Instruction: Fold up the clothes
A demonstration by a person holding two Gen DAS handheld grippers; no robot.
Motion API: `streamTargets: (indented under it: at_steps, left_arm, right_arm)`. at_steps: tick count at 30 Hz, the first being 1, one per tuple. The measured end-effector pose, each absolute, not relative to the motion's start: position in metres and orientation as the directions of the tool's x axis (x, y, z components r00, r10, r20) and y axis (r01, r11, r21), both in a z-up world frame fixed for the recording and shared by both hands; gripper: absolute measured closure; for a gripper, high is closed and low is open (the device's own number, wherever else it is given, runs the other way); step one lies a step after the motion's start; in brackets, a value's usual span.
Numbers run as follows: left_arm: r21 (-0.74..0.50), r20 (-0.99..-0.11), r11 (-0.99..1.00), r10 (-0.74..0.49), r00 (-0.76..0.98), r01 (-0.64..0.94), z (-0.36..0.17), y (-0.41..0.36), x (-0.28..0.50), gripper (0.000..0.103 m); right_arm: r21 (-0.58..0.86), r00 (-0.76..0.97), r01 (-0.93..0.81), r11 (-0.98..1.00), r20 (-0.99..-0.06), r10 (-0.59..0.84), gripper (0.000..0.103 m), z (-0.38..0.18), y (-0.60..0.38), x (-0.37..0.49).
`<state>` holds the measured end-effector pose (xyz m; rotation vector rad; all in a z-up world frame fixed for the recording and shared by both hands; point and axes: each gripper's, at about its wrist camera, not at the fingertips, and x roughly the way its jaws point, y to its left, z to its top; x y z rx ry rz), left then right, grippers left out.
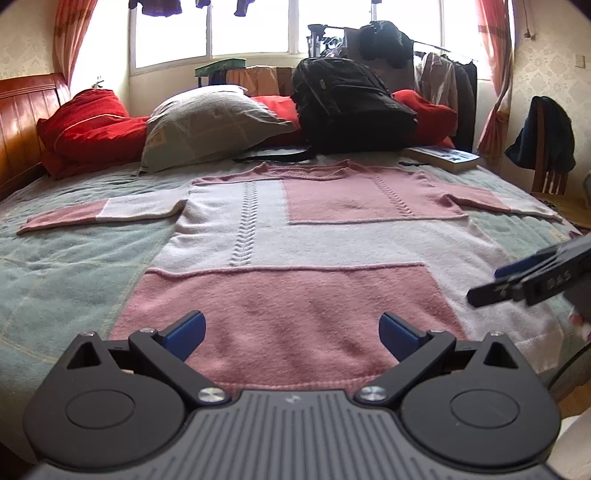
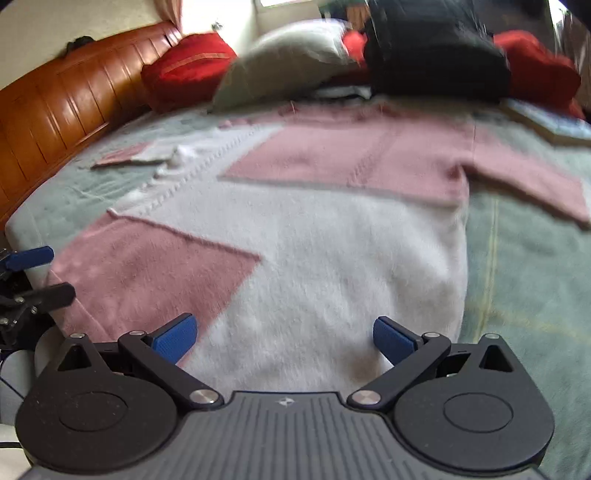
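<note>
while we hold both tools low over the near edge of the bed (image 1: 74, 266), the left gripper (image 1: 291, 332) stands wide, its blue pads (image 1: 188, 330) well apart with nothing between them, above the pink hem band of the sweater (image 1: 295, 236). the right gripper (image 2: 284, 336) is just as wide and holds nothing, poised over the white part of the sweater (image 2: 332, 258) near its right side edge.

from the left wrist view we see what the other does not: the whole garment at once, both sleeves spread out flat to either side, the far window (image 1: 251, 33) with clothes hanging above it, a rack of garments (image 1: 443, 77) and a chair (image 1: 546, 147) draped with dark cloth off to the right. it also catches the right gripper's fingers (image 1: 517, 277) entering from the right, just over the sweater's right edge. the right wrist view is blurred, yet it shows more of the wooden headboard (image 2: 66, 99) running along the left, and the left gripper's open fingers (image 2: 33, 273) at its left edge.

the sweater lies face up and flat ahead of both grippers, neckline far from us, hem nearest. it is a fuzzy knit in blocks of dusty pink and white, with two raised cable lines running down the chest. beyond its collar sit a grey pillow (image 1: 210, 122), red cushions (image 1: 88, 125), a black backpack (image 1: 351, 103) and a book (image 1: 443, 157) further to the right.
</note>
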<state>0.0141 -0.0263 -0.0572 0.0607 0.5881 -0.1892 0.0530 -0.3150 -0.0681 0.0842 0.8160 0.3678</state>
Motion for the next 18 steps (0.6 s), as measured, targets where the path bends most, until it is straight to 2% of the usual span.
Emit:
streamTargets:
  at_steps: [5, 11, 18]
  left_arm:
    - [0.012, -0.565, 0.980, -0.159, 0.810, 0.200, -0.060, -0.033, 0.020, 0.003]
    - [0.011, -0.594, 0.984, -0.135, 0.793, 0.175, -0.065, -0.036, 0.031, 0.003]
    - [0.025, -0.636, 0.989, -0.099, 0.766, 0.149, -0.069, -0.043, 0.050, 0.003]
  right_arm:
    - [0.182, 0.675, -0.285, 0.941, -0.660, 0.331, 0.000, -0.052, -0.338, 0.059]
    - [0.118, 0.787, -0.135, 0.984, -0.590, 0.179, 0.000, -0.021, -0.420, 0.108]
    - [0.323, 0.802, 0.149, 0.935, -0.592, 0.077, 0.000, -0.016, -0.569, 0.182]
